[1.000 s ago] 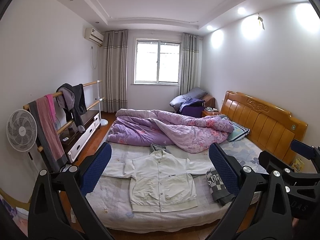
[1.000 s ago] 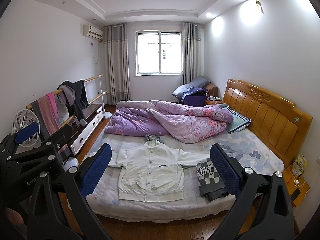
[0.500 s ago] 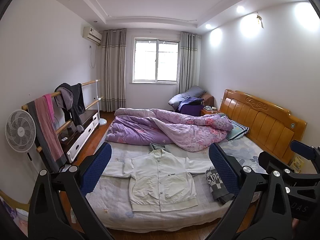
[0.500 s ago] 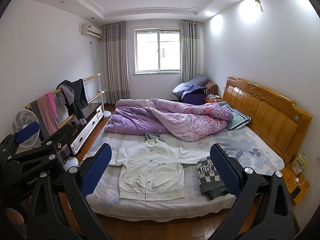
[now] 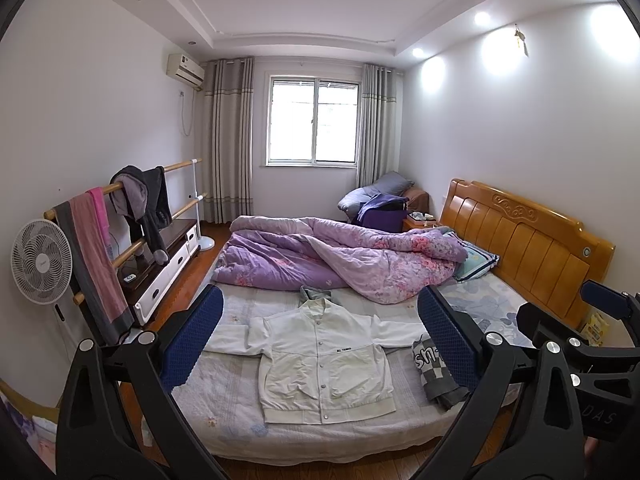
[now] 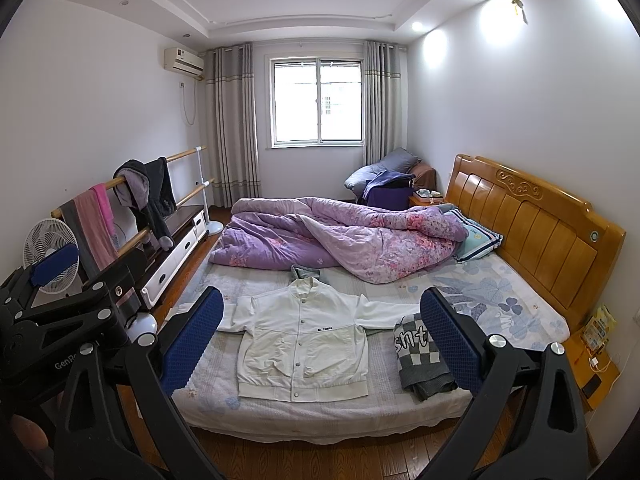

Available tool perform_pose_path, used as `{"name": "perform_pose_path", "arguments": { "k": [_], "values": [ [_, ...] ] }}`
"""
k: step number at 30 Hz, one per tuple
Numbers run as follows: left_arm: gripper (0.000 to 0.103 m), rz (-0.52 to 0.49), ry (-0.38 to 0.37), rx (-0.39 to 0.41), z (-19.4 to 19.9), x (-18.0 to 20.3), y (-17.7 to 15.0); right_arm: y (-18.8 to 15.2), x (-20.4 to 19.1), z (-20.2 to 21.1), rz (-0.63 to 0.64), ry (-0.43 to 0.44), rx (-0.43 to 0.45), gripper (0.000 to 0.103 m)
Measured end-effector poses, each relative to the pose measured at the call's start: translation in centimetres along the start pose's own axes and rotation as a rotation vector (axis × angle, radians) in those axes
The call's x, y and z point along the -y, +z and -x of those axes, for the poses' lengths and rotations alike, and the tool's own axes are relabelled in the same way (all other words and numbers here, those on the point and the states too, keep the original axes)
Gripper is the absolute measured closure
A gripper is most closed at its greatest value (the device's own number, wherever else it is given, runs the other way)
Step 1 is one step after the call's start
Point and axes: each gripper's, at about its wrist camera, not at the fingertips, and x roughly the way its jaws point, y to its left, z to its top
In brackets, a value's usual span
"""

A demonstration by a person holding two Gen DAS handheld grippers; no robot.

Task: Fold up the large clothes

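A white button-front jacket (image 5: 324, 368) (image 6: 300, 348) lies flat and face up on the near part of the bed, sleeves spread to both sides. To its right sits a folded grey checked garment (image 5: 430, 364) (image 6: 416, 356). My left gripper (image 5: 319, 296) is open and empty, held in the air well short of the bed. My right gripper (image 6: 320, 296) is also open and empty, level with the left one and to its right. Each gripper shows at the edge of the other's view.
The bed (image 6: 500, 300) has a wooden headboard (image 5: 532, 248) on the right and a crumpled purple quilt (image 5: 340, 260) across its far half. A clothes rail (image 5: 120, 216), a fan (image 5: 40, 260) and a low cabinet (image 6: 176, 248) stand along the left. Wooden floor runs before the bed.
Both views drift only slightly. The jacket and the folded garment have not moved. Both grippers stay open and empty.
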Motion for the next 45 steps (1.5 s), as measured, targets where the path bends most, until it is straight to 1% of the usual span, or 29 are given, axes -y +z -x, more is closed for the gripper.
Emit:
{"name": "perform_pose_path", "arguments": {
  "k": [45],
  "values": [
    [0.005,0.0,-0.002,-0.005,-0.11,-0.27,0.15,-0.07,0.47,-0.4,-0.002,0.002,-0.011,0.008]
  ]
}}
